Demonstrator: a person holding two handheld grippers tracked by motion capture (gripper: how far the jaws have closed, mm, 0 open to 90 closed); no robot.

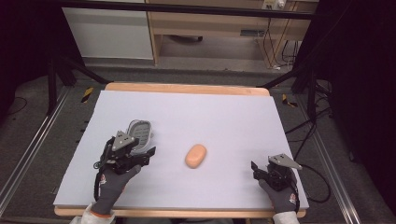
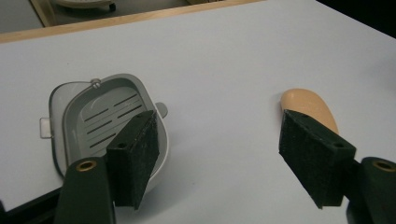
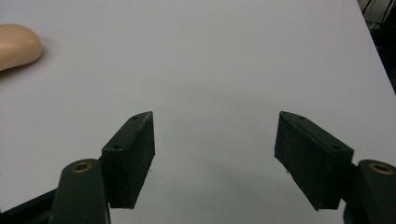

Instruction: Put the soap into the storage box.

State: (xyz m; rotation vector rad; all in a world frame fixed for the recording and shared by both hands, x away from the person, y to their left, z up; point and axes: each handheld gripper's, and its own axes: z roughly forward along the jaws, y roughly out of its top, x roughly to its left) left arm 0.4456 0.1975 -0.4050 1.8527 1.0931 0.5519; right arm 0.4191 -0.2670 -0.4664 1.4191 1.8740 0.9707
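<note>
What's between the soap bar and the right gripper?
Nothing: bare table separates the soap bar from the right gripper, seen in the high view.

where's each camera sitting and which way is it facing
High view: above the person's side, looking forward and down on the table; gloved hands show, with left hand-held gripper and right hand-held gripper.
Left gripper view: along its open jaws at the soap dish.
Right gripper view: along its open jaws.
Shared: soap.

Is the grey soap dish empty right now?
Empty: the grey soap dish shows its bare slotted floor, and the soap lies apart on the table.
</note>
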